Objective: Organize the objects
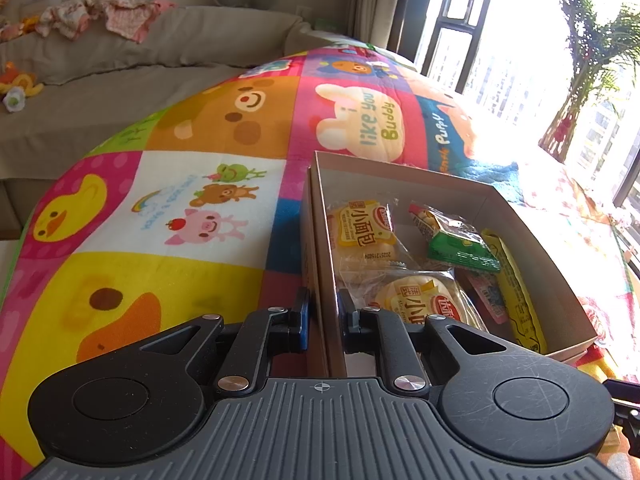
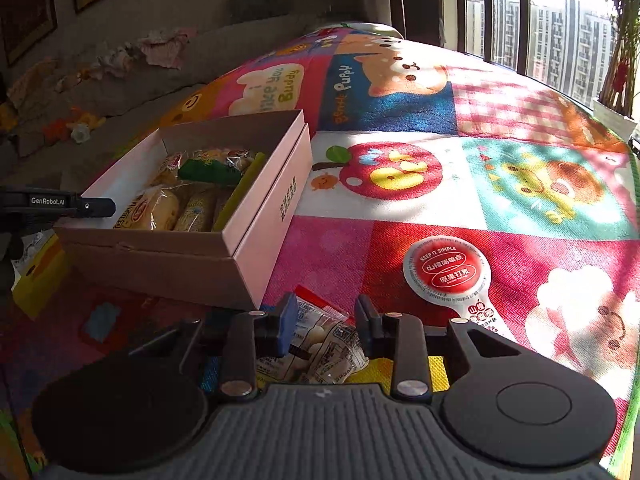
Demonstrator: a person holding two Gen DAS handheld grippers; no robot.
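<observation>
I am steadying the box (image 1: 320, 240) with my left tool (image 1: 323, 312) clamped on its wall, while my right tool (image 2: 326, 320) is straddling a snack packet (image 2: 324, 344), jaws apart.

Lying bare across the far and left stretches of the play mat (image 1: 168, 200), giving open passage there. Standing in the way at centre: the cardboard box (image 2: 256, 208), its near wall pinched between the left gripper (image 1: 323, 312) fingers. Crowding the box interior: bread packets (image 1: 366, 228), a green packet (image 1: 460, 246), a yellow packet (image 1: 516, 288). Lying between the spread right gripper (image 2: 326, 320) fingers: a clear snack packet (image 2: 320, 344). Resting just right of it: a red round-topped pouch (image 2: 448, 272), blocking that side.
</observation>
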